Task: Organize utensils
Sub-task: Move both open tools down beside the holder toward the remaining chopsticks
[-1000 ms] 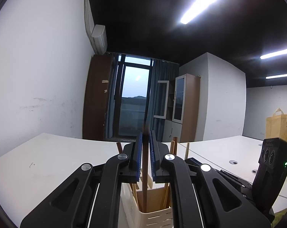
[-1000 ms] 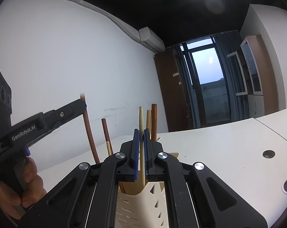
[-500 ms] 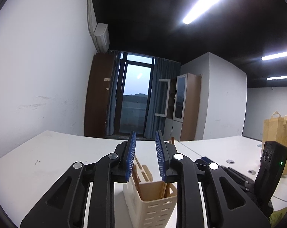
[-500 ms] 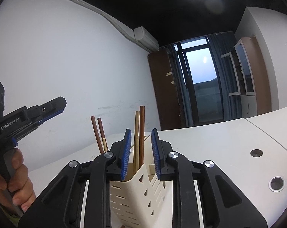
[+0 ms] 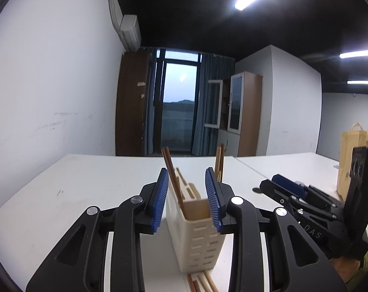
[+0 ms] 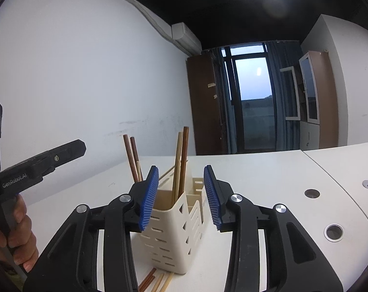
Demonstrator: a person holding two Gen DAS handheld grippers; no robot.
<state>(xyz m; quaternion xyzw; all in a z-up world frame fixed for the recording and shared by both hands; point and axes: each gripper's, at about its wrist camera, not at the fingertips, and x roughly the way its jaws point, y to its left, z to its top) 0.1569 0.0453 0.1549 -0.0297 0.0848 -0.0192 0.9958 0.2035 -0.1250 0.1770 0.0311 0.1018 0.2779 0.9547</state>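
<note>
A cream slotted utensil holder stands on the white table. Brown and pale chopsticks stand upright in its compartments; a dark pair leans at its far side. My left gripper is open and empty, above the holder's near end. My right gripper is open and empty, above the holder from the other side. Several loose chopsticks lie on the table in front of the holder, also in the right wrist view.
A paper bag stands at the far right of the table. Cable holes dot the table on the right. A white wall runs along the left; a window and cabinets stand at the back.
Both grippers opened and let go of a chopstick each; the chopsticks now stand in the holder. Both grippers pulled back and up from the holder.
</note>
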